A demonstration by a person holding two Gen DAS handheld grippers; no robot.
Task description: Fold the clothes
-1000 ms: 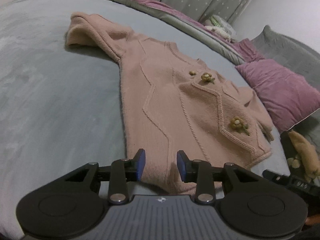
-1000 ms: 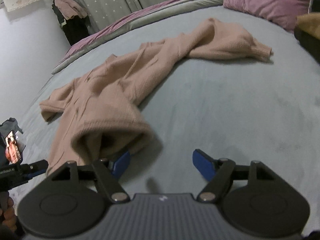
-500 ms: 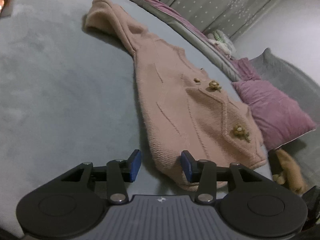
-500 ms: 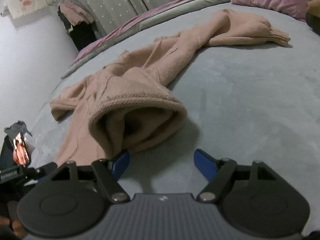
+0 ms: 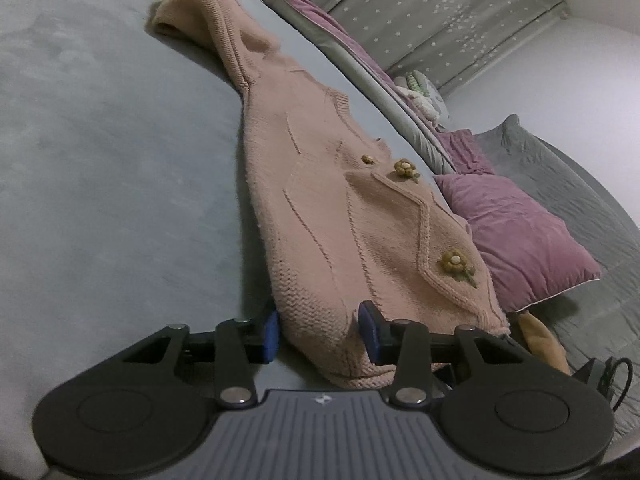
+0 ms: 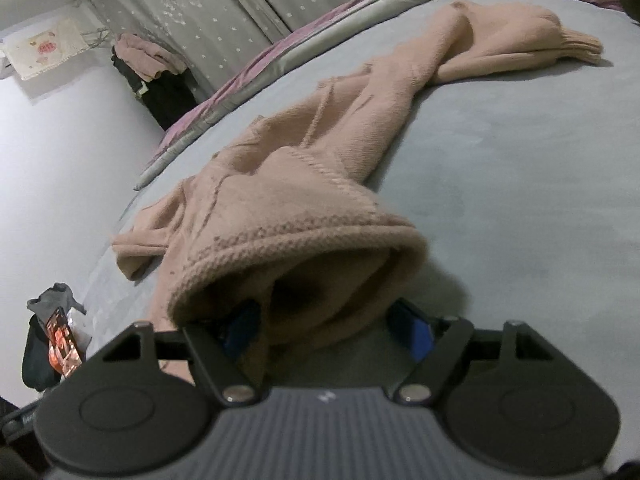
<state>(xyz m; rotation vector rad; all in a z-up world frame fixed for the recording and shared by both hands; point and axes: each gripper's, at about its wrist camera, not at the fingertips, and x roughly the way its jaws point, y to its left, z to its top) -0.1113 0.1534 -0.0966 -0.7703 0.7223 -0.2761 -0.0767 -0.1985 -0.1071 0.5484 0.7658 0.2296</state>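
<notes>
The left hand-held gripper (image 5: 318, 330) has its blue-padded jaws apart, straddling the ribbed hem corner of the pink knitted cardigan with small olive crochet flowers (image 5: 360, 216); the pads flank the fabric without pinching it. The right hand-held gripper (image 6: 328, 328) also stands with jaws wide apart, the rolled hem at the other bottom corner bulging between them, the left pad partly hidden under the cloth.

This looks like the opening of a fold: both bottom corners are lined up for a grasp. The next move probably calls for closing both grippers on the hem at once, catching both layers of knit, then lifting evenly so the body carries up toward the shoulders without twisting.

The cardigan lies stretched across the grey, plush-surfaced bed (image 5: 100, 160), one sleeve reaching toward the far edge, the other (image 6: 520, 46) trailing off to the right. The knit is thick and soft, with raised zigzag cabling and a loose, open stitch along the hem; it will likely sag and stretch when lifted. A mauve velvety pillow (image 5: 516, 236) rests just beyond the cardigan's edge, against grey star-printed fabric (image 5: 440, 12).
</notes>
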